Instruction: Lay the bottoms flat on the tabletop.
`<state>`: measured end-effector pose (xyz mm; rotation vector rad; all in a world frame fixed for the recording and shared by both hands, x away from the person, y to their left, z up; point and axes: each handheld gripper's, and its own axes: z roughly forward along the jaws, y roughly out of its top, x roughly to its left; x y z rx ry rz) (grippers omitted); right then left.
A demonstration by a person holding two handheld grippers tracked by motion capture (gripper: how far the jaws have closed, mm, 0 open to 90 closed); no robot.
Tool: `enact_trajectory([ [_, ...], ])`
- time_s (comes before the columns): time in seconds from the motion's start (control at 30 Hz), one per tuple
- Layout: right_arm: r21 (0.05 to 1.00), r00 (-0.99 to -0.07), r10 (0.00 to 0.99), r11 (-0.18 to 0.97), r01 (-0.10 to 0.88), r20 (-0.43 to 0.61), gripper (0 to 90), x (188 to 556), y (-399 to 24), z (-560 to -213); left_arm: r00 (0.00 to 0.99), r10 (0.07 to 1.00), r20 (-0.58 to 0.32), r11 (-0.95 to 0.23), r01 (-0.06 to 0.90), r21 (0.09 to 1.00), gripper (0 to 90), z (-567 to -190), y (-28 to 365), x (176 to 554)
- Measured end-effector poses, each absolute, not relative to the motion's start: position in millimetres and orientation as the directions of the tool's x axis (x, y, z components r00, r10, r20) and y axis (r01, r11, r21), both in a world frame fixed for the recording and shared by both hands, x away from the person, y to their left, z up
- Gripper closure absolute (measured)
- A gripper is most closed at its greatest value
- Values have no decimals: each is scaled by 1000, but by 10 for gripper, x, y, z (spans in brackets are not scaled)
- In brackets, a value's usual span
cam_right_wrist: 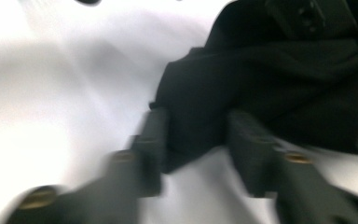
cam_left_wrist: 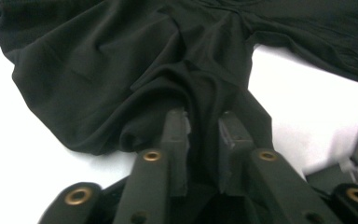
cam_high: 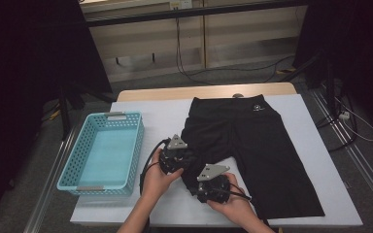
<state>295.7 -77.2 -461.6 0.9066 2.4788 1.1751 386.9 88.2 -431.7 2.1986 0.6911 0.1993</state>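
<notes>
While the black shorts (cam_high: 252, 145) are lying spread on the white table cover (cam_high: 165, 116), waistband at the far side and two legs pointing toward the person, the left leg is being gathered up near the front edge. In the left gripper view, the left gripper (cam_left_wrist: 204, 122) is standing with its jaws narrowly parted and a ridge of bunched fabric running between them; whether the pads are pressing on it cannot be told. In the right gripper view, the right gripper (cam_right_wrist: 198, 122) is standing with its jaws partly open around the leg's hem corner, the pads not visibly pressing, and the picture is blurred.

Likely faults from here:
- The left gripper's hold is looking shallow, so the ridge could be slipping out if the hand is lifting before the jaws are seating.
- The right gripper could be catching only one layer at the hem, leaving the lower layer dragging.
- The two grippers are working close together, so their bodies or cables could be colliding.
- Pinching the table cover together with the fabric would be pulling the cover along.

The turquoise basket (cam_high: 77, 165) is sitting just beside the left hand, well apart from the shorts. Bare cover is lying between basket and shorts and beyond the right leg. The front table edge is lying close under both hands.
</notes>
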Motion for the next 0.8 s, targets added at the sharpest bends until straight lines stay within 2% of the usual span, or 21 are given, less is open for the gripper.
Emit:
enact_trajectory([
  [0.07, 770, -772, 634, 474, 428, 39, 772, 2974, -766, -4617, 836, 544, -72, -526, 407, 747, 681, -4315, 903, 3876],
  [0.13, 772, -769, 637, 460, 439, 58, 853, 2987, -789, -4617, 830, 555, -55, -525, 400, 751, 547, -4295, 931, 3875],
  [0.27, 779, -747, 659, 426, 461, 82, 858, 3019, -924, -4558, 813, 578, -68, -492, 414, 766, 360, -4220, 1023, 3881],
  [0.33, 793, -733, 670, 383, 474, 115, 858, 3041, -1034, -4494, 806, 588, -70, -482, 419, 770, 307, -4178, 1075, 3889],
  [0.57, 814, -678, 726, 322, 483, 115, 857, 3105, -1402, -4348, 800, 591, -107, -457, 441, 772, 249, -4134, 1117, 3880],
  [0.8, 802, -630, 766, 294, 520, 128, 855, 3158, -1564, -4408, 811, 572, -118, -464, 439, 770, 236, -4170, 1088, 3839],
])
